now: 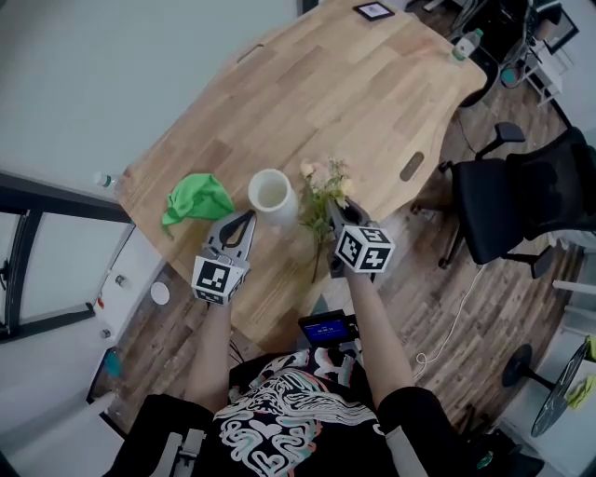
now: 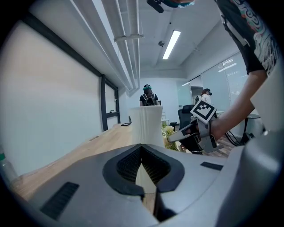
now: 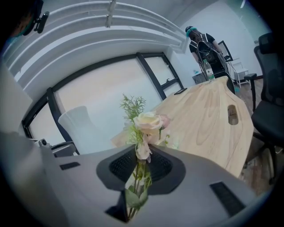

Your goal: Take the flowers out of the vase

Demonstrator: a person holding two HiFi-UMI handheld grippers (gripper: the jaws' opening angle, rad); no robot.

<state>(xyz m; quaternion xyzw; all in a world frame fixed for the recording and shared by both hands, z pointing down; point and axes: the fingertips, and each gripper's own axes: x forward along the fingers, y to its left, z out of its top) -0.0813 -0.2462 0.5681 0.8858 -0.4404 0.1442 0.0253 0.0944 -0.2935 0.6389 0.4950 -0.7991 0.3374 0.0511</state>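
The white vase (image 1: 272, 198) stands empty near the front edge of the wooden table (image 1: 354, 93). My right gripper (image 1: 332, 212) is just right of it, shut on the stems of the flowers (image 1: 325, 183), a small bunch of pale roses with green sprigs. In the right gripper view the stems (image 3: 138, 177) run between the jaws and the blooms (image 3: 146, 123) rise above them, with the vase (image 3: 82, 129) to the left. My left gripper (image 1: 243, 220) is shut and empty, its tips close to the vase's near side. The left gripper view shows the vase (image 2: 147, 126) straight ahead.
A green cloth (image 1: 196, 197) lies left of the vase. A black office chair (image 1: 526, 191) stands right of the table. A plastic bottle (image 1: 466, 44) and a black frame (image 1: 374, 10) are at the table's far end. A cable slot (image 1: 412, 166) is near the right edge.
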